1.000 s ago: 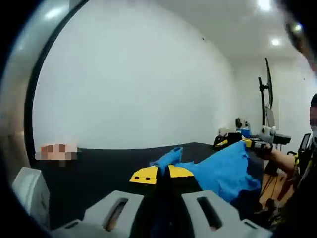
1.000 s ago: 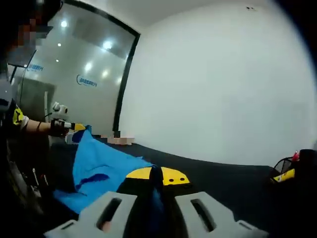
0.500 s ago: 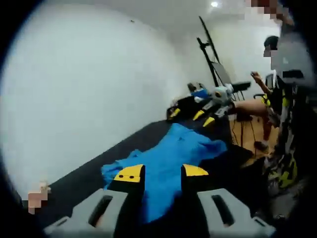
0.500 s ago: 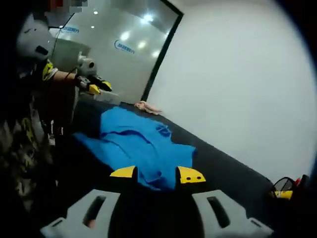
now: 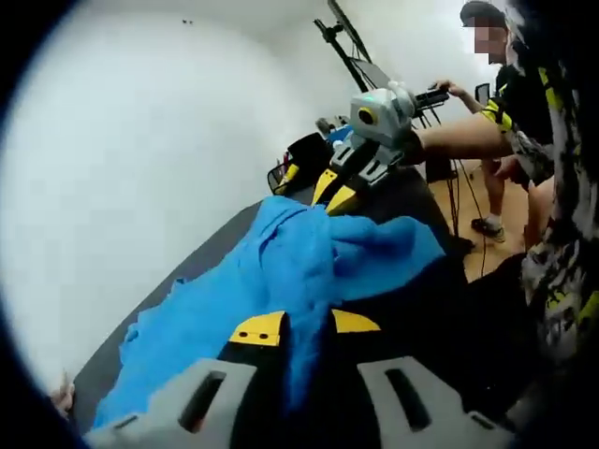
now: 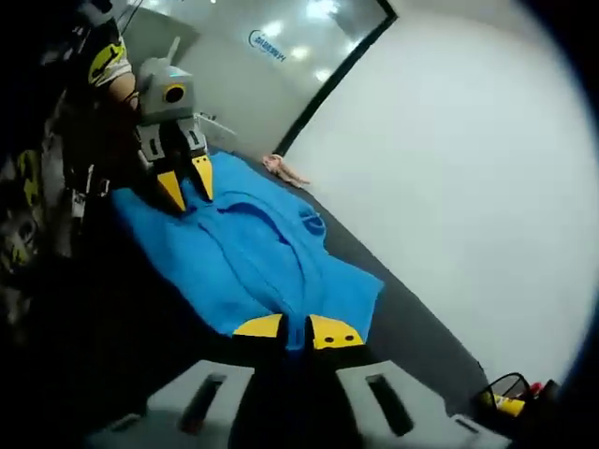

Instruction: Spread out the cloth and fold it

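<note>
A blue cloth [image 5: 281, 271] lies rumpled and partly spread on the dark table [image 5: 173, 290]. In the left gripper view my left gripper [image 5: 307, 327] has its yellow-tipped jaws closed on a thick fold of it. My right gripper [image 5: 335, 195] comes in from the upper right, tips down on the cloth's far end. In the right gripper view the blue cloth [image 6: 253, 253] stretches away from my right gripper [image 6: 297, 329], whose jaws pinch its near edge. My left gripper [image 6: 187, 182] stands at the cloth's far corner, fingers straddling the edge.
A person [image 5: 524, 112] stands to the right of the table over a wooden floor. A black basket [image 5: 299, 164] and a monitor stand [image 5: 346, 37] sit beyond the table's far end. A small pink thing [image 6: 285, 171] lies past the cloth. White wall behind.
A second ago both grippers held the cloth up; half a second ago both stood open over it. Now both have closed on the cloth again, nearer each other, with it lying on the table.
</note>
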Demonstrator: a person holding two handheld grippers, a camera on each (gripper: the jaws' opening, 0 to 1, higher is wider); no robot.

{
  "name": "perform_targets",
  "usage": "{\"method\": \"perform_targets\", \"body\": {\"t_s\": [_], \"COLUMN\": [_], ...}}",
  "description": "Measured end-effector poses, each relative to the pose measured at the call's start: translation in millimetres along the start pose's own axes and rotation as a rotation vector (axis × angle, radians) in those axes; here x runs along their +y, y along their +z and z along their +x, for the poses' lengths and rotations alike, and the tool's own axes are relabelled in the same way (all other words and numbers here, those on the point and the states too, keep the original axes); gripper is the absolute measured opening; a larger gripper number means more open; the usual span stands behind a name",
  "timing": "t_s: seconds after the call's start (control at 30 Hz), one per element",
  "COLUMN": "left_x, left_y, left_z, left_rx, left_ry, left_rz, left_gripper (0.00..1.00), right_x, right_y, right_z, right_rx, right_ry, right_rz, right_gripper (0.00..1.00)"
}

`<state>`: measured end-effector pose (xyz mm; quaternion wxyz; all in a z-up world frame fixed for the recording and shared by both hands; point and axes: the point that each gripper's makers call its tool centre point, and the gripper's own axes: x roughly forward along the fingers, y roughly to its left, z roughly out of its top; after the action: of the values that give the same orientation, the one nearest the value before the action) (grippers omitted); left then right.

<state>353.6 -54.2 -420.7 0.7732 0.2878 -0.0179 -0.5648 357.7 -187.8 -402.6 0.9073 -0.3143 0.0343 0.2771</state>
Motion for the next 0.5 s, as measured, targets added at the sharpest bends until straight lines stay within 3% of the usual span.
{"method": "perform_targets", "body": {"t_s": [0.03, 0.1, 0.23, 0.33, 0.43, 0.5], "left_x": [4.1, 1.9, 6.4, 16.8, 30.5, 41.5], "left_y": [-2.2, -5.6, -1.2, 15.1, 42.4, 59.0], "left_z": [0, 2, -5, -16, -40, -58], "left_rx": [0.02, 0.042, 0.062, 0.006, -0.086, -0.139], "left_ry": [0.02, 0.007, 0.004, 0.024, 0.026, 0.038], "left_rz": [0.044, 0.008, -0.027, -0.024, -0.151, -0.192], "left_gripper": [0.11, 0.05, 0.02, 0.02, 0.02, 0.02], "right_x": [-3, -5, -5, -5, -5, -6], "right_y": [1.4, 4.0, 11.4, 23.4, 45.9, 60.6], "right_z": [-1, -3, -8, -15, -23, -31], "right_rx": [-0.007, -0.02, -0.044, -0.08, -0.15, -0.195], "right_ry": [-0.006, -0.003, 0.0, 0.004, 0.009, 0.026], "right_rz": [0.018, 0.039, 0.049, 0.062, 0.098, 0.13], "right_gripper": [0.04, 0.04, 0.04, 0.04, 0.04, 0.04]}}
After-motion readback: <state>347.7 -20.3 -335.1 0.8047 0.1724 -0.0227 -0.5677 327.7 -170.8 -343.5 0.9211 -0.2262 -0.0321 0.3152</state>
